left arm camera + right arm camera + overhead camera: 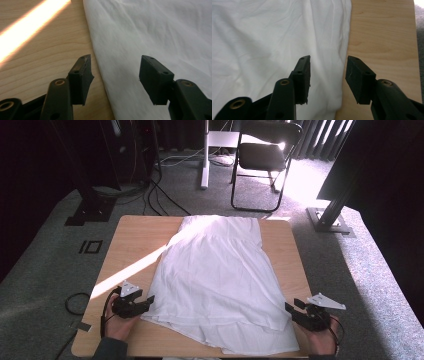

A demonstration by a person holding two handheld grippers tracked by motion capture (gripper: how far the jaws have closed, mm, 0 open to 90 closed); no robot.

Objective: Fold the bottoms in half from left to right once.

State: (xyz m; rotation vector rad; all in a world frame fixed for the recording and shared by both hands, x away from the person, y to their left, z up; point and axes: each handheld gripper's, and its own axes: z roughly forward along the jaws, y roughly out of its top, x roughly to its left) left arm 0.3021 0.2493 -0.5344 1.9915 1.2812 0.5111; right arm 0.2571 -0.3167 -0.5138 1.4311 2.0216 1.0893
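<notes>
A white garment point(215, 275) lies spread flat on the wooden desk point(135, 235), and from above the left gripper point(142, 304) sits at its near left corner and the right gripper point(294, 310) at its near right corner, each held in a hand. The left gripper view adds that the jaws are wide apart and empty, straddling the cloth's edge with bare wood and a sunlit stripe point(30, 27) under the left jaw. The right gripper view shows its jaws spread too, holding nothing, the hem running between them and bare desk beyond the right jaw.
</notes>
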